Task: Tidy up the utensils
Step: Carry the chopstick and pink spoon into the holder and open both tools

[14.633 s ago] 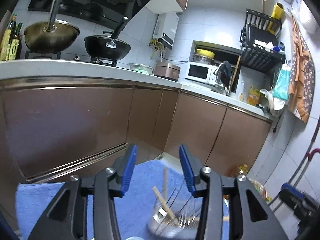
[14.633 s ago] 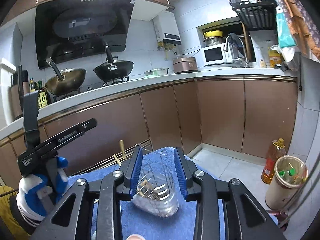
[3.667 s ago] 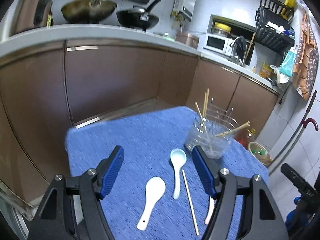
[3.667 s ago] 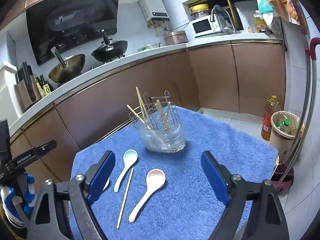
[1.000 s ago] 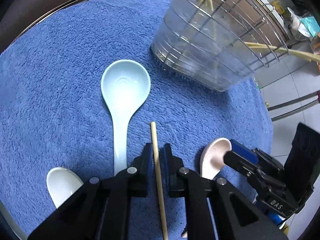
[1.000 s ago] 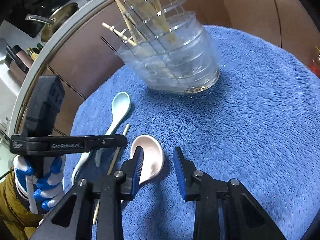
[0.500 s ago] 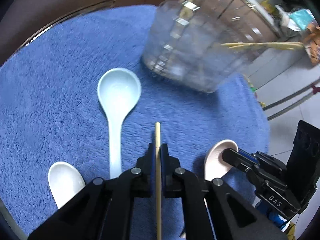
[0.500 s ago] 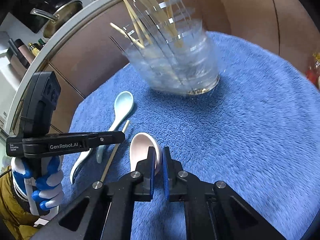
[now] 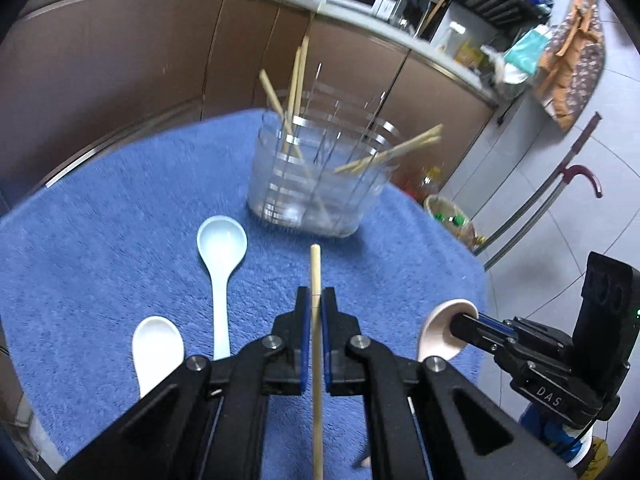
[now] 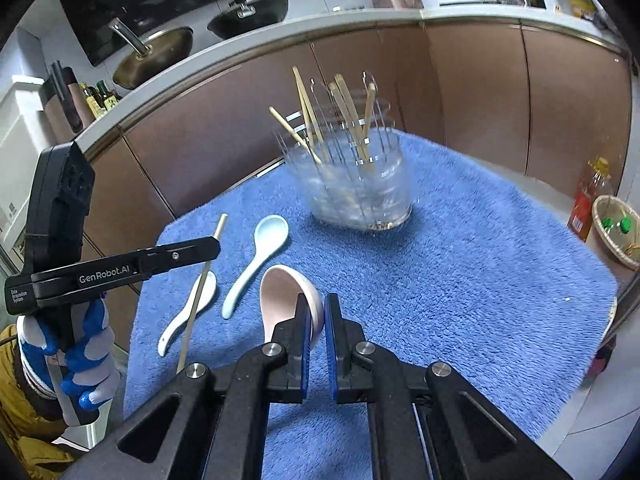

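My left gripper [image 9: 316, 293] is shut on a wooden chopstick [image 9: 315, 266], held clear above the blue towel [image 9: 100, 240]; from the right wrist view this gripper [image 10: 214, 245] and its chopstick [image 10: 199, 292] hang at the left. My right gripper [image 10: 318, 307] is shut on the rim of a pink spoon [image 10: 280, 294], lifted off the towel; the left wrist view shows that spoon [image 9: 442, 334] at the right. A light blue spoon [image 9: 221, 248] and a white spoon [image 9: 157, 344] lie on the towel. Behind them stands a clear utensil holder [image 9: 320, 188] with several chopsticks in it.
The towel [image 10: 460, 280] covers a small table with edges close on all sides. Brown kitchen cabinets [image 10: 480, 92] stand behind. An oil bottle [image 10: 592, 196] and a woven bin [image 10: 618, 236] sit on the floor at the right. A gloved hand [image 10: 80, 360] holds the left gripper.
Both grippers closed, the left on the chopstick and the right on the pink spoon, then rose and tilted up. The holder now sits farther off in both views.
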{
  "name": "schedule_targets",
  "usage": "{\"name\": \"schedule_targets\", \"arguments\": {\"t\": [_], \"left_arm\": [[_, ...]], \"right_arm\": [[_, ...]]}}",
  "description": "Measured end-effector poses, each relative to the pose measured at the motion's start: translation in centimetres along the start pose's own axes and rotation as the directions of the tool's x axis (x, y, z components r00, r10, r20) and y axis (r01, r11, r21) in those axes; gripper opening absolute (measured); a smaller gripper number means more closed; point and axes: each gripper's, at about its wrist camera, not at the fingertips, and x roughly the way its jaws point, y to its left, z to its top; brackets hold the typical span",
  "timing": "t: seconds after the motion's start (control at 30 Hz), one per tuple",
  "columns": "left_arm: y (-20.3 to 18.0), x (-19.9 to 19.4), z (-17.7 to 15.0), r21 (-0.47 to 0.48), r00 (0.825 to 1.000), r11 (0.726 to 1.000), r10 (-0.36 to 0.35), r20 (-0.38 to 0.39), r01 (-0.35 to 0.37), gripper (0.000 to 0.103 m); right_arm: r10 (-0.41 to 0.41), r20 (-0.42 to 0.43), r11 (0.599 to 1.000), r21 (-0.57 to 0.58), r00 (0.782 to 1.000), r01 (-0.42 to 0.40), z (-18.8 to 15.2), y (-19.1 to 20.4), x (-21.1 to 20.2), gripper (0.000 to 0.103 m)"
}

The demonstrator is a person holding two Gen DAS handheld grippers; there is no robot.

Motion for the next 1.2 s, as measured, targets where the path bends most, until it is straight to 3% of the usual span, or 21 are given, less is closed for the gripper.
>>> {"name": "schedule_targets", "arguments": {"t": [0.2, 0.33, 0.5, 0.6, 0.73, 0.8, 0.93, 1.1, 1.2], "left_arm": [[0.4, -5.0, 1.7, 0.002, 0.992, 1.0, -0.013, 0.125, 0.013, 0.004], [0.1, -7.0, 5.0, -0.012, 0.975, 1.0, -0.001, 0.224, 0.004, 0.004], [-0.5, -8.0, 10.3, -0.036, 0.939, 0.999, 0.021, 0.343, -0.009, 0.004], [-0.9, -8.1, 13.3, -0.058, 0.909, 0.998, 0.042, 0.416, -0.02, 0.004], [-1.2, -7.3, 16.6, -0.098, 0.854, 0.995, 0.078, 0.514, -0.032, 0.004], [-1.0, -6.7, 17.9, -0.119, 0.835, 0.992, 0.095, 0.542, -0.036, 0.004], [-0.6, -4.6, 20.0, -0.153, 0.793, 0.985, 0.153, 0.59, -0.076, 0.004], [-0.5, -0.6, 21.3, -0.189, 0.77, 0.974, 0.217, 0.6, -0.128, 0.004], [-0.2, 2.2, 21.0, -0.2, 0.773, 0.969, 0.236, 0.589, -0.144, 0.004]], "right_arm": [[-0.039, 0.075, 0.999, -0.034, 0.996, 0.041, 1.6, 1.3, -2.2, 0.007], [-0.081, 0.166, 0.994, -0.054, 0.983, 0.091, 4.2, 2.0, -3.7, 0.007], [-0.128, 0.306, 0.984, -0.082, 0.943, 0.16, 8.8, 3.2, -5.2, 0.007], [-0.187, 0.382, 0.966, -0.098, 0.905, 0.241, 11.7, 3.6, -5.5, 0.007], [-0.252, 0.448, 0.944, -0.083, 0.858, 0.32, 14.7, 2.8, -4.4, 0.007], [-0.28, 0.467, 0.934, -0.071, 0.839, 0.351, 15.7, 2.2, -3.5, 0.007], [-0.32, 0.481, 0.915, -0.065, 0.816, 0.397, 17.1, 1.1, -1.6, 0.007], [-0.379, 0.48, 0.877, -0.086, 0.791, 0.472, 17.3, 0.3, 1.7, 0.007], [-0.414, 0.48, 0.846, -0.111, 0.774, 0.522, 16.4, 0.2, 3.7, 0.007]]}}
